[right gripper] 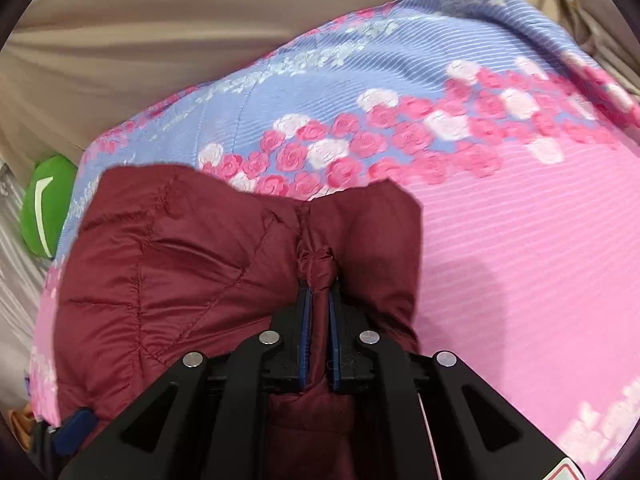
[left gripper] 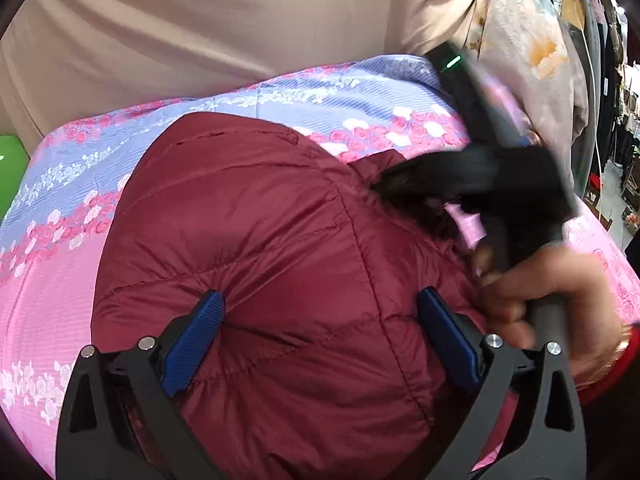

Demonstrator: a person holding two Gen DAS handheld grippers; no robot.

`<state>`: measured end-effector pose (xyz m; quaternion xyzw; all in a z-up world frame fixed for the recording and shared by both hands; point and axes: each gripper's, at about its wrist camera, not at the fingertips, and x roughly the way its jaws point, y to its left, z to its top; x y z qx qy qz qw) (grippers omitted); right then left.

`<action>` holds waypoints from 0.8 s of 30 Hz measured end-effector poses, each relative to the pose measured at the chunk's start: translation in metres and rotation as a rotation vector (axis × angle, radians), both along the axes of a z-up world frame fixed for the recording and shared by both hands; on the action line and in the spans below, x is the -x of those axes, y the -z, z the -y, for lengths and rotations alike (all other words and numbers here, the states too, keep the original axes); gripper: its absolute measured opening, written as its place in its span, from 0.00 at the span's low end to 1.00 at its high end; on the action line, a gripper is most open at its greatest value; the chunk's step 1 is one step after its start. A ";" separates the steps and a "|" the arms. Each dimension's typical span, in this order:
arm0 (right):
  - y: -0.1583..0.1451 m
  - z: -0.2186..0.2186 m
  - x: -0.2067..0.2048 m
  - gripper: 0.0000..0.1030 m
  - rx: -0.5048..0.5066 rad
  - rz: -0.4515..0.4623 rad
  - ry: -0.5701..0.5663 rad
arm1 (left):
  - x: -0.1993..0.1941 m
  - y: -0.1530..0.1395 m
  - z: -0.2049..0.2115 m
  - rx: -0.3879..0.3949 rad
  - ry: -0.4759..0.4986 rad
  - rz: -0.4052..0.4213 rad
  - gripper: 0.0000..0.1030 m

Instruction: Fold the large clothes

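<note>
A maroon quilted puffer jacket [left gripper: 280,248] lies bunched on a bed sheet [left gripper: 60,272] printed in pink and blue with roses. My left gripper [left gripper: 324,326] stands open and wide, its blue pads [left gripper: 200,332] on either side of a bulge of the jacket. In the left wrist view my right gripper [left gripper: 404,188] is a blurred black shape at the jacket's right edge, with a hand [left gripper: 552,292] on its handle. In the right wrist view the right gripper [right gripper: 318,292] is shut on a pinched fold of the jacket [right gripper: 180,264].
Beige fabric [left gripper: 180,40] hangs behind the bed. A green object [right gripper: 44,208] sits at the bed's left edge. Hanging clothes and shop clutter [left gripper: 612,80] fill the far right. Bare pink sheet [right gripper: 520,260] spreads to the right of the jacket.
</note>
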<state>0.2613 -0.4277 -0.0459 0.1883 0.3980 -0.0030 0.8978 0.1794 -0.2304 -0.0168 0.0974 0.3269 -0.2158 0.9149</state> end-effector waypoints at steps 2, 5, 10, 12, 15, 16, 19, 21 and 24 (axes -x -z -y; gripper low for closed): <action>-0.023 0.012 0.025 0.15 -0.040 0.069 0.022 | 0.002 0.000 -0.001 -0.006 -0.003 0.002 0.93; -0.063 0.008 0.077 0.15 -0.020 0.179 0.013 | 0.003 0.000 -0.001 0.002 -0.007 0.000 0.93; -0.060 -0.012 0.134 0.15 -0.014 0.192 0.003 | 0.007 -0.005 -0.007 0.027 -0.004 -0.020 0.92; -0.043 -0.017 0.145 0.15 -0.018 0.164 0.023 | 0.014 -0.011 -0.017 0.062 0.001 -0.041 0.91; -0.017 -0.022 0.154 0.15 -0.044 0.114 0.016 | 0.030 -0.023 -0.038 0.101 0.015 -0.037 0.91; -0.009 -0.024 0.153 0.15 -0.046 0.096 0.010 | 0.033 -0.025 -0.044 0.100 0.010 -0.031 0.91; 0.014 -0.030 0.150 0.15 -0.022 0.037 0.011 | 0.037 -0.021 -0.062 0.081 -0.019 -0.051 0.92; 0.023 -0.033 0.148 0.15 -0.018 0.025 0.011 | 0.034 -0.012 -0.071 0.066 -0.053 -0.069 0.92; 0.031 -0.038 0.142 0.14 0.012 0.013 0.012 | 0.034 0.000 -0.076 0.030 -0.073 -0.063 0.92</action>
